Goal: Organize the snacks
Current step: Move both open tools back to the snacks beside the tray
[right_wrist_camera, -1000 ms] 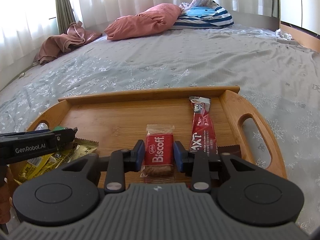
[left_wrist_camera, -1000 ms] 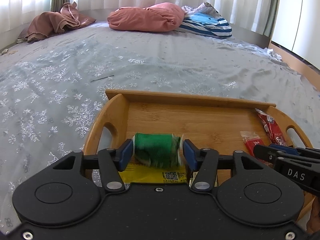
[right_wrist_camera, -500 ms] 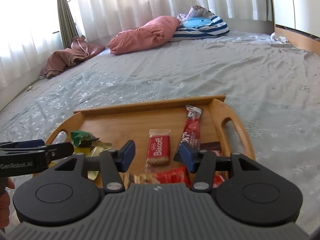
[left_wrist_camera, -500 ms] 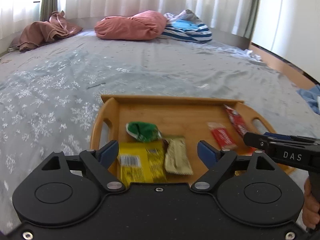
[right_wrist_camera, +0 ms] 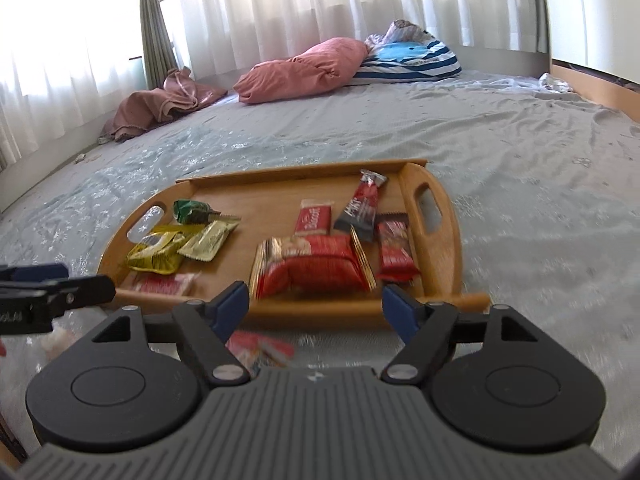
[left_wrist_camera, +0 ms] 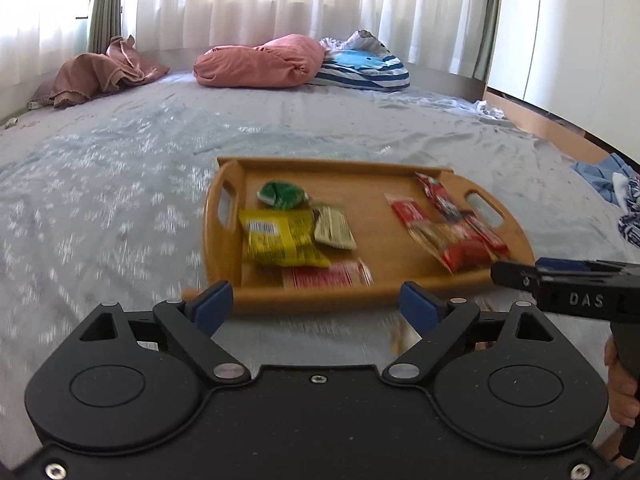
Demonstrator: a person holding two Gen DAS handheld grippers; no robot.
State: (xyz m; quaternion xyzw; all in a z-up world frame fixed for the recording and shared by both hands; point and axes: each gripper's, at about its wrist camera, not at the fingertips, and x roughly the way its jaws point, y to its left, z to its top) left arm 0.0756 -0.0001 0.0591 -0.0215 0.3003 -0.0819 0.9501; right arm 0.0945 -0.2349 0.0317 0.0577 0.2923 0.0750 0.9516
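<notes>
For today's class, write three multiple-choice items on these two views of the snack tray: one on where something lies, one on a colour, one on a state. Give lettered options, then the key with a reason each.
1. Where does the green packet lie on the wooden tray?
A. near the left handle
B. by the right handle
C. off the tray

2. What colour is the big crinkled bag next to it?
A. blue
B. yellow
C. white

3. How is the left hand-held gripper?
A. clamped on a snack
B. holding the tray rim
C. jaws apart, nothing between

Key:
1 A, it sits beside the left handle slot.
2 B, its wrapper is yellow.
3 C, its blue pads are spread and opening, short of the tray.
</notes>
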